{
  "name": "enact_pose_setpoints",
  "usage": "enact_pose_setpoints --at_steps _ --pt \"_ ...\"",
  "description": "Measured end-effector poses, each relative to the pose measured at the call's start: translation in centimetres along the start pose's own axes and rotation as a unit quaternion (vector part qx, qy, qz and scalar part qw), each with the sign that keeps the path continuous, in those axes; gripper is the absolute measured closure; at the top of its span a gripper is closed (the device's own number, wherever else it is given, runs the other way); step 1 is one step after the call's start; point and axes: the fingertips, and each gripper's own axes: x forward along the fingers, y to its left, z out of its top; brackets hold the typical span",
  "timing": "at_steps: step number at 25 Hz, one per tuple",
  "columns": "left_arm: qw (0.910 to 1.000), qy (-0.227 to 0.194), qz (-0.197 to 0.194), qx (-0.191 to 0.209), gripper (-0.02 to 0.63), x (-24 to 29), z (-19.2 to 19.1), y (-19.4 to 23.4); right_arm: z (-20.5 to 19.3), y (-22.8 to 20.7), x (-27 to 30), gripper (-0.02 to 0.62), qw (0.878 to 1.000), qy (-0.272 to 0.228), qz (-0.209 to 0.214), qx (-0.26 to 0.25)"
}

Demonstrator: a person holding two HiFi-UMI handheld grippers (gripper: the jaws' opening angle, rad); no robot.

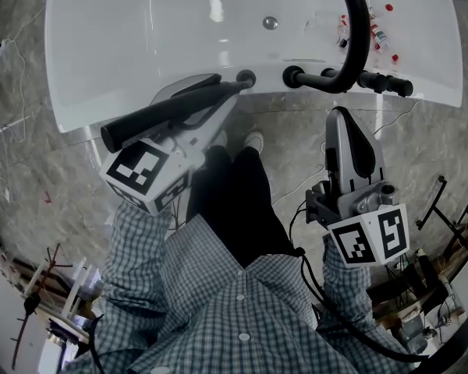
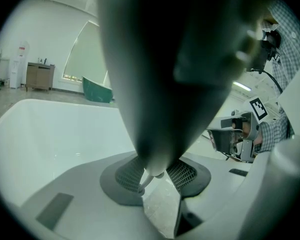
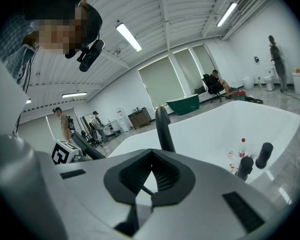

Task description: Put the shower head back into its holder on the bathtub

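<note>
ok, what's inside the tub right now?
Round metal drain on the bathtub floor, and a few small red-capped bottles at the right end. The black spout arches over that cluster and covers part of it, so the count is unclear.

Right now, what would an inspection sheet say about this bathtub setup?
Surface: white bathtub standing on a marbled floor.
Job's things: black shower head, its tip at the holder on the rim; whether it is seated is unclear.
Clutter: small bottles inside the tub.
Grippers: left gripper clamped on the shower head; right gripper closed and empty, short of the rim.
Cables: thin cable on the floor at left.
Surroundings: black faucet; people in a large hall.
</note>
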Motion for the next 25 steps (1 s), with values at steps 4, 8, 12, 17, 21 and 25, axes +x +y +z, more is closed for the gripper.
enact_pose_setpoints --at_steps 4,8,12,17,21,25 --pt "1.0000 0.004 -0.003 -0.004 0.466 0.9 -0.5 0.4 -0.4 -0.7 0.2 0.589 1.000 0.004 -0.004 0.001" --pt "1.0000 0.004 -0.001 0.000 0.466 0.8 -0.7 0.6 -0.4 -0.5 -0.1 0.589 1.000 0.004 -0.004 0.001" --pt "0.9999 0.012 0.003 0.009 0.466 0.7 -1.2 0.8 -0.3 -0.1 -0.1 0.589 1.000 0.003 -0.003 0.000" --pt "0.9997 0.021 0.001 0.016 0.466 2.1 -2.3 1.0 -1.0 -1.0 0.3 0.589 1.000 0.007 0.001 -0.005" --pt "0.9995 0.027 0.001 0.015 0.466 2.5 -2.8 1.3 -1.1 -0.8 0.5 0.588 1.000 0.007 0.006 -0.007" --pt "0.9990 0.039 0.001 0.023 0.466 3.1 -3.7 1.5 -1.5 -0.7 0.6 0.588 1.000 0.010 0.009 -0.005"
